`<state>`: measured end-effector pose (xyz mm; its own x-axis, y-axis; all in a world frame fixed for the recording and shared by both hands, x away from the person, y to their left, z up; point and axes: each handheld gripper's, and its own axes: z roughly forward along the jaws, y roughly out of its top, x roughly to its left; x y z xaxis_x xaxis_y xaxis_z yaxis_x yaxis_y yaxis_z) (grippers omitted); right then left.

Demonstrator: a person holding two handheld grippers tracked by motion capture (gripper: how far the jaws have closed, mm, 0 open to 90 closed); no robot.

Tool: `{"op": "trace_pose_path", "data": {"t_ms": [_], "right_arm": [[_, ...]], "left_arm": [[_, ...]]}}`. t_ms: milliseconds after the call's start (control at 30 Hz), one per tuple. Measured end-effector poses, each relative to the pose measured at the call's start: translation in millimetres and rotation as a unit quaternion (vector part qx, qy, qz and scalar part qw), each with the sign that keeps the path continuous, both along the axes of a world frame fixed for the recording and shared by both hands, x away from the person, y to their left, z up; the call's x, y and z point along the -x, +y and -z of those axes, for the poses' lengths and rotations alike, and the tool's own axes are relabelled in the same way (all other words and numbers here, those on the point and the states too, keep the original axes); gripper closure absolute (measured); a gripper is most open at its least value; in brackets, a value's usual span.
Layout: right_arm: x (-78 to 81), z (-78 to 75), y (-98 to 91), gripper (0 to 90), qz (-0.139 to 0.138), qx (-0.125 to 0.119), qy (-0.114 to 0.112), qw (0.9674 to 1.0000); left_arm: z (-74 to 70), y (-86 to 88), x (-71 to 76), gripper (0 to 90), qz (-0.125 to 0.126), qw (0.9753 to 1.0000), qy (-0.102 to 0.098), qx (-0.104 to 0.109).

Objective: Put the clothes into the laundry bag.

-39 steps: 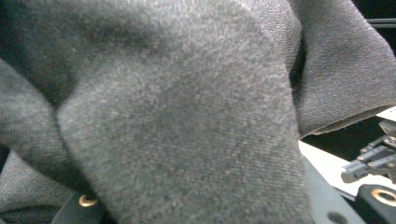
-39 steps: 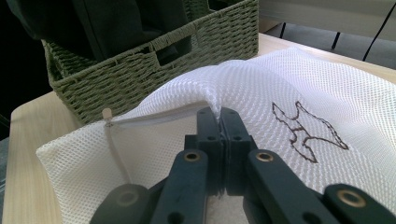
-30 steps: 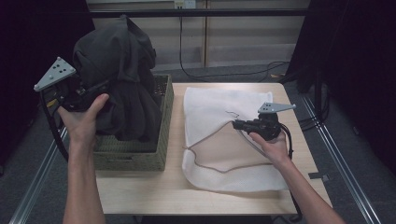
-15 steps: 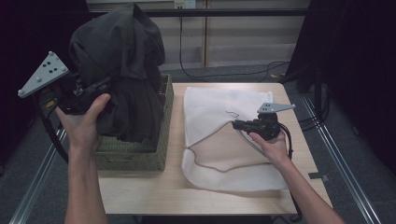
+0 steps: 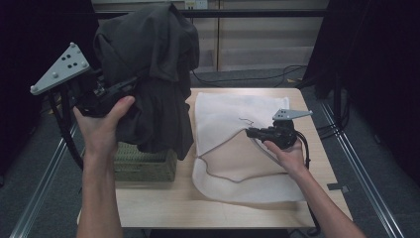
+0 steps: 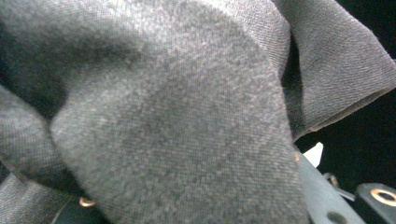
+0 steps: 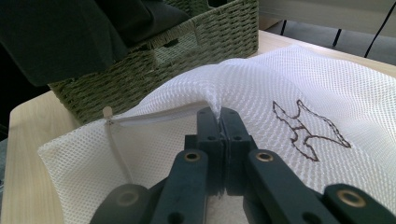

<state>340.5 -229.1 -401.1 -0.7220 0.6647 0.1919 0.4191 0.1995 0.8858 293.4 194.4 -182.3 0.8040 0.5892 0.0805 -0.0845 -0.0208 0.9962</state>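
Table (image 5: 163,208) | basket (image 5: 143,168): dark garment (image 5: 153,74) hanging above | mesh bag (image 5: 233,119): unzipped

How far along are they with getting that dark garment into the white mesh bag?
Done: the right hand-held gripper pinches the mesh bag at its unzipped opening. In hand: the left hand-held gripper holds the dark garment up above the woven basket. Left: putting it inside the bag and zipping up.

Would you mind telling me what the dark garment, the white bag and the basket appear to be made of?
Dark garment: a soft, matte knit or woven cloth, probably cotton-like; fine grain shows close up.
White bag: synthetic-looking mesh with an open diamond weave and a white zip.
Basket: woven green cord or grass, by its twisted strands.
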Motion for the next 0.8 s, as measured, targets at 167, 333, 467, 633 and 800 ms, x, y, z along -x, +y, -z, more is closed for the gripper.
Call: {"op": "trace_pose_path", "data": {"t_ms": [167,333,467,633,800], "right_arm": [[-0.4,0.2,-0.1,88.8,-0.001,-0.001,0.000,1.0000],[0.1,-0.4,-1.5,88.8,0.000,-0.002,0.001,1.0000],[0.1,-1.0,-2.5,88.8,0.002,-0.003,-0.001,1.0000],[-0.5,-0.4,-2.1,88.8,0.000,-0.005,-0.001,1.0000],[-0.5,0.0,-0.6,88.8,-0.002,-0.002,0.000,1.0000]], "left_arm": [[-8.6,-19.0,5.5,73.4,0.028,0.9996,-0.002,0.004],[5.0,-39.7,12.5,73.3,0.055,0.9983,0.000,-0.021],[24.2,-54.4,14.9,73.3,0.073,0.9969,0.006,-0.028],[47.8,-69.3,16.9,73.2,0.086,0.9950,0.015,-0.048],[71.6,-77.7,21.0,73.1,0.101,0.9938,0.030,-0.036]]}}
